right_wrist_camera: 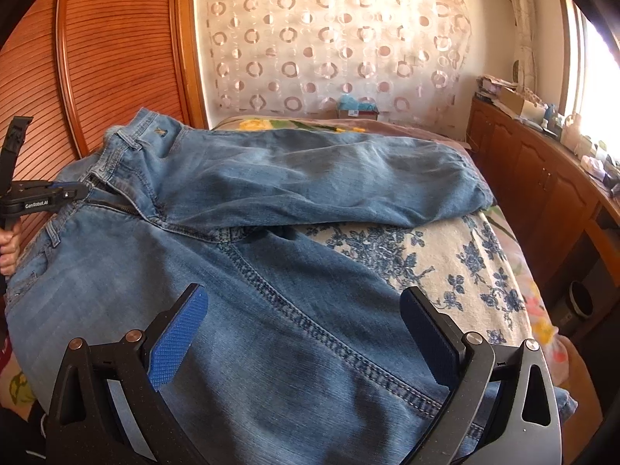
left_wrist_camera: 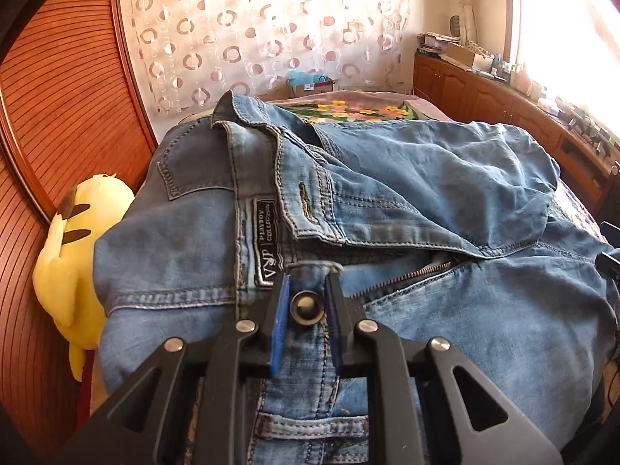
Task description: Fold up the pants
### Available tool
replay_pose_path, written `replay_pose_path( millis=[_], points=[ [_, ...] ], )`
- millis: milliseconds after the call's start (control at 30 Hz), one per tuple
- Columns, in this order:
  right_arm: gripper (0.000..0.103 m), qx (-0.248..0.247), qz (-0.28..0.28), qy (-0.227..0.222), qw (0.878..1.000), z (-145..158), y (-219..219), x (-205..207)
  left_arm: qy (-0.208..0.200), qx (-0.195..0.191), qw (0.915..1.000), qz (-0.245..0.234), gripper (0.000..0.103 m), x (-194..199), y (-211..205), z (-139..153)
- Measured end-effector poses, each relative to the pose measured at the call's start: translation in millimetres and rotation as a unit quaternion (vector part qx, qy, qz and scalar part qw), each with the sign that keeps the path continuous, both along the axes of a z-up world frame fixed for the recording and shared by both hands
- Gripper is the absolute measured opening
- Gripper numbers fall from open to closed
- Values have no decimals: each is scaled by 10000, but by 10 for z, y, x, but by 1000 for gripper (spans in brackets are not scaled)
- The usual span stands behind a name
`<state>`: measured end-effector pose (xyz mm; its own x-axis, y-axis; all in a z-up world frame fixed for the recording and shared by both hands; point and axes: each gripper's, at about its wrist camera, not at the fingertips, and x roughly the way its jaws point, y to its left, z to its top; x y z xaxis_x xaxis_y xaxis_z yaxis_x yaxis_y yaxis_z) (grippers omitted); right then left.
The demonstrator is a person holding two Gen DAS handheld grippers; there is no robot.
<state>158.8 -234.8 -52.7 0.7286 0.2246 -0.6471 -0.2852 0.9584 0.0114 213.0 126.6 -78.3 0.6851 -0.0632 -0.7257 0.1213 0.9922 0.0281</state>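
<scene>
Blue denim jeans (left_wrist_camera: 426,193) lie spread on a bed, fly open, zipper (left_wrist_camera: 403,277) showing. My left gripper (left_wrist_camera: 308,283) is shut on the waistband by the metal button (left_wrist_camera: 308,306), beside the sewn label (left_wrist_camera: 265,248). In the right wrist view the jeans (right_wrist_camera: 271,271) lie with one leg folded across toward the right, and my left gripper (right_wrist_camera: 79,192) grips the waistband at far left. My right gripper (right_wrist_camera: 304,302) is open, fingers wide apart, just above the near leg's seam.
A floral bedspread (right_wrist_camera: 445,255) covers the bed. A yellow plush toy (left_wrist_camera: 73,248) lies at the left by the wooden headboard (left_wrist_camera: 66,97). A cluttered wooden cabinet (right_wrist_camera: 542,178) runs along the right under the window. A box (right_wrist_camera: 356,110) sits beyond the bed.
</scene>
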Motion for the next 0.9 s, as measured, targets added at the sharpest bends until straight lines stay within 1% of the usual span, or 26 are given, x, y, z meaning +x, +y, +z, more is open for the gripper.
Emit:
replay_pose_path(
  millis=[67,133,167,200,233,367,400,433,567,700,800,900],
  points=[
    [101,-20,-58,-25,10000,21,-50,-22,-26,-73,10000,-11,23,-36,-20,39],
    [101,-27,-126,-45,9999,48,-119,-46,-92,-47,9999,-23,32,-101,-52,84],
    [101,-17,-161,-40,9999,63,-166,-58,-142,-38,9999,-56,33,-139,-80,117],
    [101,-22,-209,-38,9998,78,-225,-77,-171,-46,9998,-85,37,-166,-109,143],
    [101,-36,-252,-45,9997,86,-269,-94,-202,-69,9997,-131,44,-199,-150,167],
    [101,-95,-481,-70,9988,144,-508,-175,-321,-264,9985,-349,55,-280,-315,259],
    [101,-118,-549,-77,9984,160,-580,-206,-339,-310,9981,-413,63,-298,-373,267],
    [101,-149,-615,-85,9980,175,-652,-242,-360,-330,9978,-454,67,-316,-420,281],
    [99,-258,-848,-71,9960,207,-932,-383,-356,-374,9962,-703,68,-348,-655,265],
    [96,-317,-1027,48,9942,189,-1213,-545,-282,-355,9953,-857,68,-404,-893,193],
    [92,-280,-1144,169,9929,149,-1384,-651,-296,-310,9948,-921,68,-460,-1019,156],
    [88,-146,-1148,312,9928,109,-1512,-730,-245,-294,9947,-956,68,-491,-1116,119]
  ],
)
